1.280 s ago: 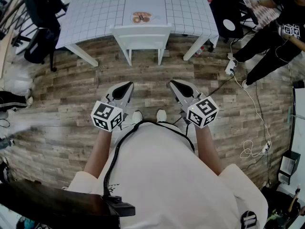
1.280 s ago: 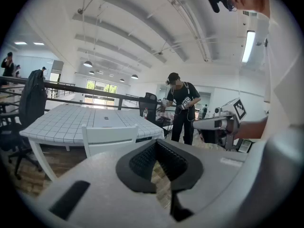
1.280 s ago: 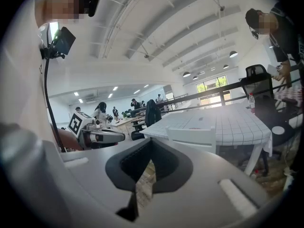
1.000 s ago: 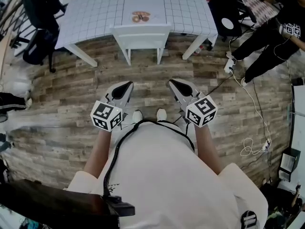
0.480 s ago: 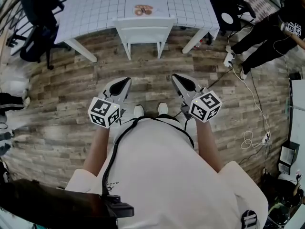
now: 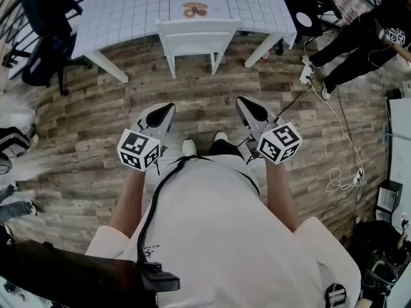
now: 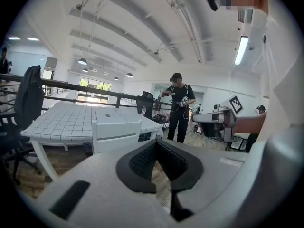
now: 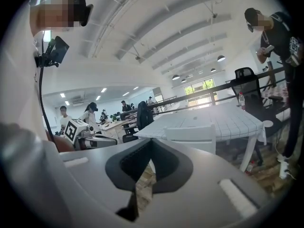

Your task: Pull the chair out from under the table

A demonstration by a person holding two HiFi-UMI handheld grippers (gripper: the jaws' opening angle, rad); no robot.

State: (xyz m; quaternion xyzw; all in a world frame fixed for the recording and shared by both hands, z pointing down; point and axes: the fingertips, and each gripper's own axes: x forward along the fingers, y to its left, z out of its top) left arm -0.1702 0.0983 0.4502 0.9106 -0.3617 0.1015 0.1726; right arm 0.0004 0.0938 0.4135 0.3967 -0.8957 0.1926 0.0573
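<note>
Head view: the white chair (image 6: 194,38) stands at the top centre of the frame, tucked in against the grid-patterned table (image 6: 128,5), well apart from both grippers. The left gripper (image 6: 166,110) and right gripper (image 6: 245,105) sit mid-frame, pointing toward the chair, each with its jaws pressed together on nothing; both gripper views confirm this. The step in hand looks like the approach, with the chair not yet touched. The next move probably calls for closing the gap, spreading the jaws and taking the top rail of the backrest before drawing it away from the table. Only the backrest and two legs show; the seat is hidden beneath the tabletop. A small item (image 6: 193,9) on the table is too small to identify.
</note>
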